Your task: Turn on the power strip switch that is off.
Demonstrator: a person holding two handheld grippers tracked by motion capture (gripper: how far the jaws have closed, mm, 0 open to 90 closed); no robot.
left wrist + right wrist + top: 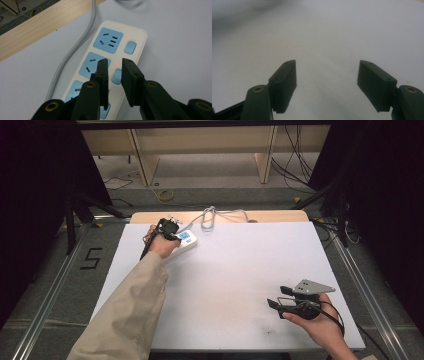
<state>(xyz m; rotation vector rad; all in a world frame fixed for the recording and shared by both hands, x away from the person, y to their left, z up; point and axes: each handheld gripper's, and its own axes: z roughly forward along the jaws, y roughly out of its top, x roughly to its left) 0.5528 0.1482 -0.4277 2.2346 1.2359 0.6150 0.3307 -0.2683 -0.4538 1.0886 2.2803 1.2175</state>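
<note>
left gripper hovering over a power strip switch

the left gripper [114, 65] is hanging over the power strip [110, 62], which is lying at about eleven o'clock on the white table [240, 270], near the far edge. its jaws are standing narrow, with only a slim gap between them and nothing in it, and they are pointing down at the middle blue switch [116, 77]; this looks like a way of making one blunt tip for pressing a rocker. small red lights are glowing beside the switches, so the strip is probably live.

the right gripper [327, 75] is resting at about four o'clock, well apart from the strip, its jaws spread wide and holding nothing, likely just keeping clear.

the strip's grey cable [75, 47] is running off toward twelve o'clock over the wooden edge [37, 27]. the blue sockets [108, 40] are sitting just beside the switches, so a tip drifting sideways could be landing on a socket face instead.
</note>
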